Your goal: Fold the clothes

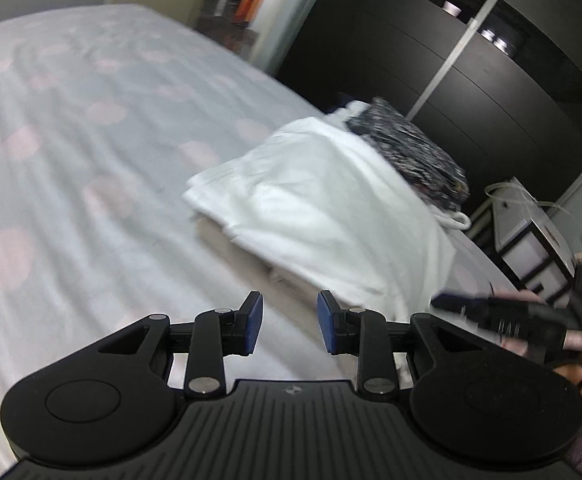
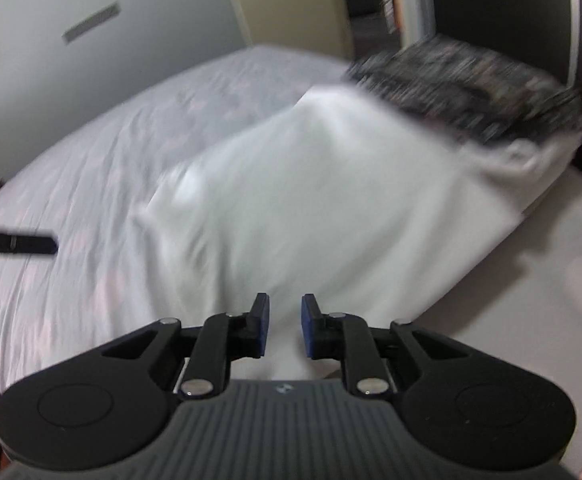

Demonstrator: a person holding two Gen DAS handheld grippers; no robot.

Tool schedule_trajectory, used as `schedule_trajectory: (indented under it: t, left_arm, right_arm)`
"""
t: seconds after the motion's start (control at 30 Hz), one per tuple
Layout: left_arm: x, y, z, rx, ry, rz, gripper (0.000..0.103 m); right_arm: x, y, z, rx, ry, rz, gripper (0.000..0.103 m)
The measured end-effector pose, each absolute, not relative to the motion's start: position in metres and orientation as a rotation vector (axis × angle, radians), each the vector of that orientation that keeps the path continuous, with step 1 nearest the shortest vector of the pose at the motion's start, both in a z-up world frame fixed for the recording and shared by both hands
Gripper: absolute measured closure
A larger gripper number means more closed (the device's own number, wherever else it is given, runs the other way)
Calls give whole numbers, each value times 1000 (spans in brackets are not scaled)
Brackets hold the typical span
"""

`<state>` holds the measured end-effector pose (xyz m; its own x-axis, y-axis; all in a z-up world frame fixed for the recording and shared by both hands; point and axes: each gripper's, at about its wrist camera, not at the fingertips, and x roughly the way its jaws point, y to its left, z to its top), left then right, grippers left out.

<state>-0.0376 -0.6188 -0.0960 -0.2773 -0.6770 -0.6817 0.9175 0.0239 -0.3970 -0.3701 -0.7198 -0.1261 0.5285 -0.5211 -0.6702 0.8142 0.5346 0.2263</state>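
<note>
Right wrist view showing the right gripper (image 2: 284, 326) standing apart and empty, hanging over the near edge of the white garment (image 2: 311, 200) lying on the bed (image 2: 71, 168), under a dark speckled cloth (image 2: 471, 92). Left gripper (image 1: 288, 324) also apart, gripping nothing. Probably handling soft, light and limp, sagging when lifted. Better pinching a hem or corner, not the middle.

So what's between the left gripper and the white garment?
Only bare bedsheet lies between the left gripper and the white garment, as the left wrist view shows.
</note>
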Motion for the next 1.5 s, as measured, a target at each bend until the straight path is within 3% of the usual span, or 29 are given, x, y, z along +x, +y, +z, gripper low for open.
schedule_trajectory:
  t: [0.23,0.53,0.7,0.9,1.23,1.5]
  left_arm:
    - [-82,-688,-95,427,914,-1691,76]
    - [-99,-753,-125,584,884,-1683,77]
    - [-93,-758,-145,656,885,-1663,90]
    - [-78,-762,-168,643,985,-1638,90]
    - [-77,-751,-156,654,926,-1645,90]
    - [-62,-757,-146,639,856,-1606,90]
  right_arm:
    - [-375,-792,-103,478,553,-945,81]
    - [-321,-867,-118,366,551,-919,79]
    - [-294,-884,-139,337,562,-876,78]
    - [-289,-905,-161,451,553,-861,83]
    - [-283,-909,-146,509,587,-875,84]
    - [-253,-912,-119,380,558,-866,84]
